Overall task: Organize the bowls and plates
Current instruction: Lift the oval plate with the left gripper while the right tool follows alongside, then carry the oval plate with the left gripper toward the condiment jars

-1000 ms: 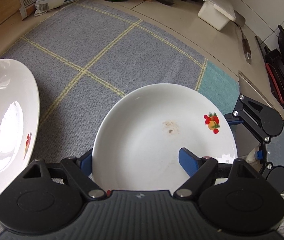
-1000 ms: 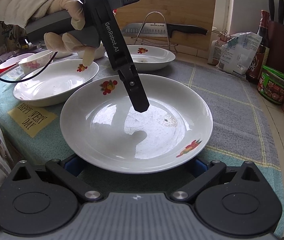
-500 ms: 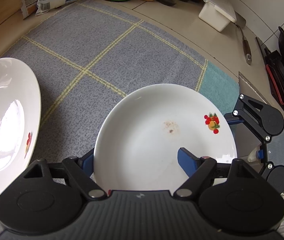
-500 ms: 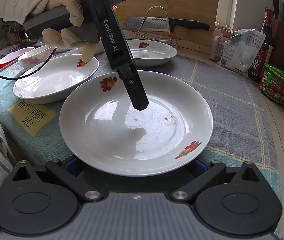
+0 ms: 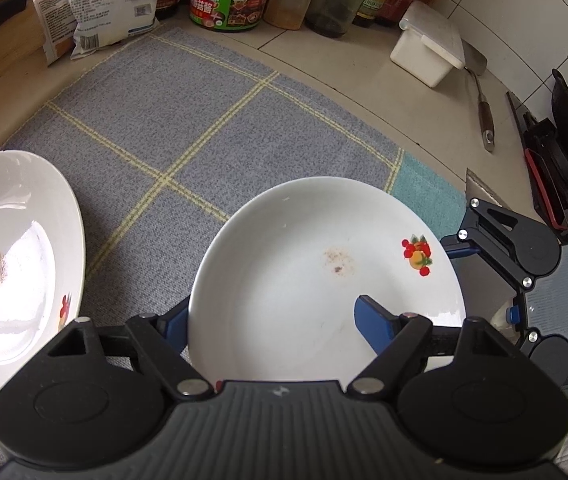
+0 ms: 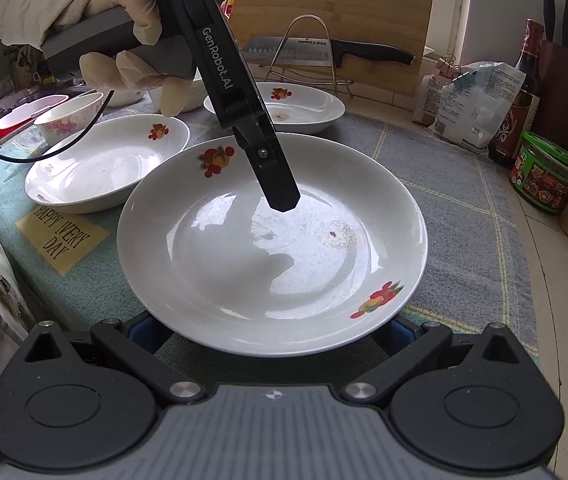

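Left gripper (image 5: 271, 320) is pinching the rim of the front plate (image 6: 271, 240) — one blue finger (image 5: 376, 322) lies inside the dish, the other sits outside and below the rim, so it's clamped on the plate edge. In the right wrist view the same tool comes down from upper left, its dark finger (image 6: 275, 178) over the plate's inner slope.

Right gripper (image 6: 271, 332) is on the opposite, near rim: its blue pads peek out either side under the plate, spread wide, not squeezing anything that I can see. Reads as spread apart, cradling or waiting.

Plate sits on the grey checked mat (image 5: 203, 120) near its front edge, close to the teal border, possibly tipped up slightly at the left gripper's side — can't tell for sure. Small brown food stain near its centre, fruit decals on the rim.

Other dishes: second plate (image 6: 107, 160) just beside it toward the mat's left front corner, third plate (image 6: 284, 108) further back by the knife rack (image 6: 308, 52), small bowl (image 6: 69, 116) at the far left edge. Yellow note (image 6: 61, 236) at the front left.

Key relation: the nearest stacking target, the second plate, lies to the left gripper's side, so the left hand is the nearer one to carry it over. Likely step: lift and stack. Risk — a one-edge pinch on glazed china could slip.
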